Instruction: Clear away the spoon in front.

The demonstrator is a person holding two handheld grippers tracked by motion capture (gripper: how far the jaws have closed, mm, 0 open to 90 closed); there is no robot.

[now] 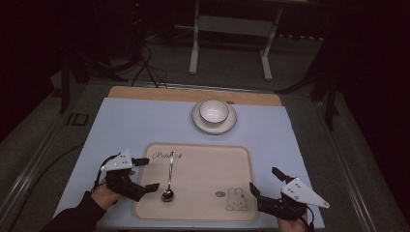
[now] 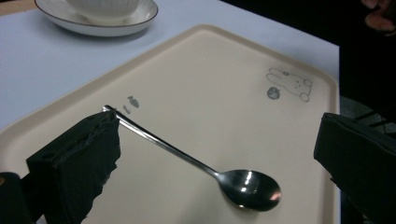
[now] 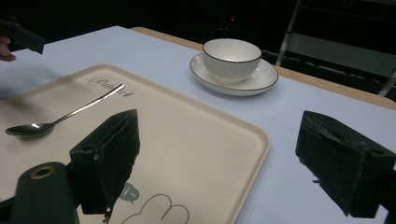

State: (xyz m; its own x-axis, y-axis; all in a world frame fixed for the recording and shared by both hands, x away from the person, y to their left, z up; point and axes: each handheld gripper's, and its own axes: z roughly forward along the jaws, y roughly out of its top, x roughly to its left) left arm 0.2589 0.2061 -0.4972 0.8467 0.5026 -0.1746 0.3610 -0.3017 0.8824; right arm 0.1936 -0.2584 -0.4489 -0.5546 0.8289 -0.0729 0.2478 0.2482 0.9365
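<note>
A steel spoon (image 1: 169,178) lies on a beige tray (image 1: 208,164), bowl end toward me, handle pointing away. The spoon (image 2: 201,163) lies between the jaws in the left gripper view, and off to the left as the spoon (image 3: 60,116) in the right gripper view. My left gripper (image 1: 145,175) is open at the tray's left edge, its jaws on either side of the spoon's near half. My right gripper (image 1: 265,181) is open at the tray's front right corner, holding nothing. A white bowl (image 1: 214,111) sits on a white saucer (image 1: 227,126) beyond the tray.
The tray rests on a pale blue mat (image 1: 130,125) over a wooden tabletop (image 1: 145,93). A rabbit drawing (image 1: 235,199) marks the tray's front right. Behind the table stand a metal frame (image 1: 229,43) and cables on the floor (image 1: 145,67).
</note>
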